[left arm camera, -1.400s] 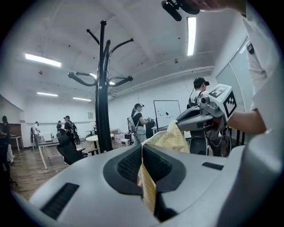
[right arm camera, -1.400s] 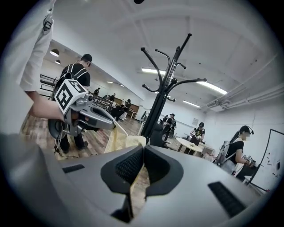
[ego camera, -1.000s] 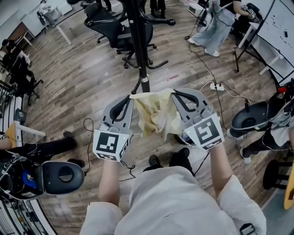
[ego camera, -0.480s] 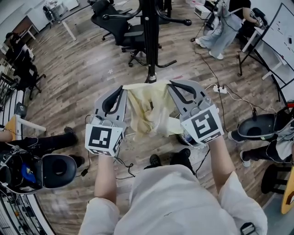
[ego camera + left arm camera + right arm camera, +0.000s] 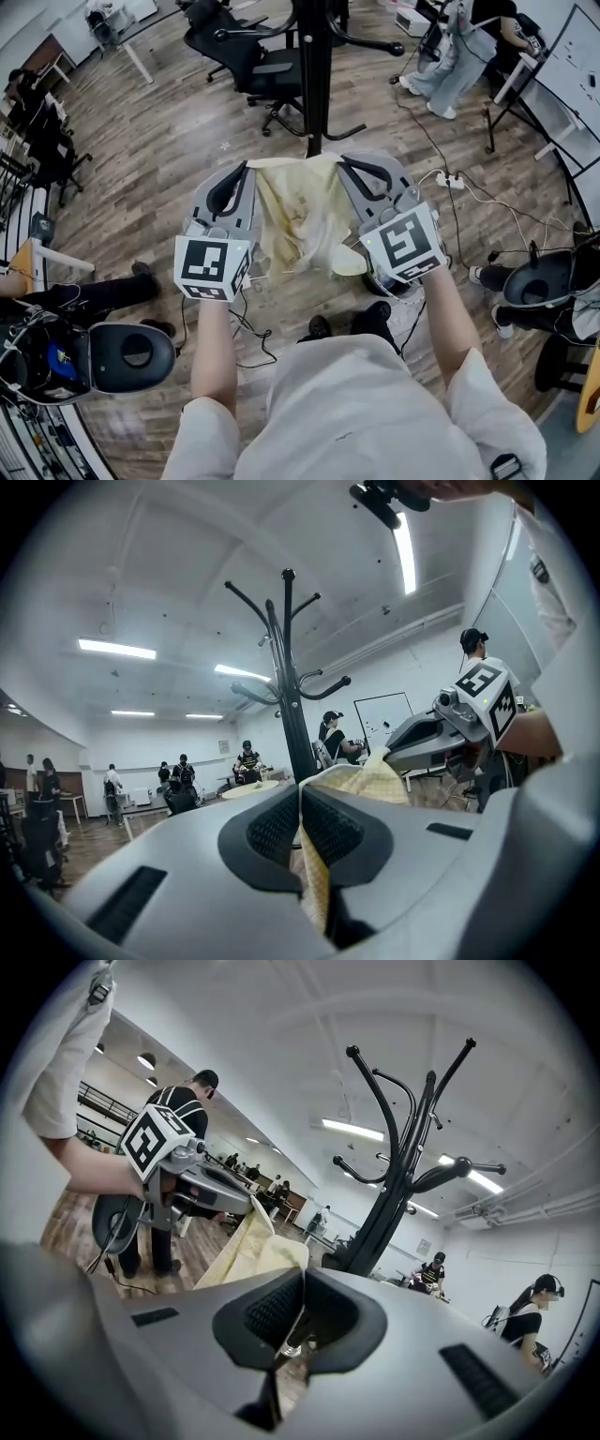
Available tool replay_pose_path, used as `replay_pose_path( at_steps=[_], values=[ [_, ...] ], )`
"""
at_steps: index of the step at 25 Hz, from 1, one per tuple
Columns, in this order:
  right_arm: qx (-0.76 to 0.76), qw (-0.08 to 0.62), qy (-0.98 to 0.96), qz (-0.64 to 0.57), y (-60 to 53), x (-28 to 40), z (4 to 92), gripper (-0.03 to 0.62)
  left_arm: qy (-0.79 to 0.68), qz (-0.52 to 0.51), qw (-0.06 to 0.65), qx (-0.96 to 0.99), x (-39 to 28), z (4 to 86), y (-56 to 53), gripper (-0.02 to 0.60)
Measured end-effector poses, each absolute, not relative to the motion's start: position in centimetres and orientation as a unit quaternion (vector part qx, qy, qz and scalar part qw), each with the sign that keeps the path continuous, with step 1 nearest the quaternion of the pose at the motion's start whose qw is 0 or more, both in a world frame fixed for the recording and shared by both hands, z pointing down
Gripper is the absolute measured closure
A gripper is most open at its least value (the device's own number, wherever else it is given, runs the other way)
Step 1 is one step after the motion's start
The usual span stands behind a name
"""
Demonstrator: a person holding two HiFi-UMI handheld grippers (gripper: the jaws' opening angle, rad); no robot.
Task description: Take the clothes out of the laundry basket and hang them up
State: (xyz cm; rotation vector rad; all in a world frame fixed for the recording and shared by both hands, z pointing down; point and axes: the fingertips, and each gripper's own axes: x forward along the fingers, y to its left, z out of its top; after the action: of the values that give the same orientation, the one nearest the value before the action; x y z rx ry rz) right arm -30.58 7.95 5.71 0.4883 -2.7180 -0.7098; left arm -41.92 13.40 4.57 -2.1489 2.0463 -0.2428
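Garment [image 5: 300,217]: thin, crumpled, pale-yel. fabric (checked weave)

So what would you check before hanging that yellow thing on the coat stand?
1. Left claw shut on the yellow garment: ok.
2. Right claw shut on it too: ok.
3. Garment's top edge spread between the claws: ok.
4. Coat stand straight ahead of the claws: ok.
5. Hooks in view bare: ok.
6. Hem clear of the floor: cannot tell.
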Motion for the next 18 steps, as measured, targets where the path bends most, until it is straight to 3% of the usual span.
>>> replay_pose_path(
  at_steps=[18],
  values=[
    [0.163, 0.156, -0.944, -0.241, 2.1, -33.6, 7.4, 0.579, 0.7, -0.113, 0.074, -0.702, -45.6, 5.2, 6.6, 0.555]
  ],
)
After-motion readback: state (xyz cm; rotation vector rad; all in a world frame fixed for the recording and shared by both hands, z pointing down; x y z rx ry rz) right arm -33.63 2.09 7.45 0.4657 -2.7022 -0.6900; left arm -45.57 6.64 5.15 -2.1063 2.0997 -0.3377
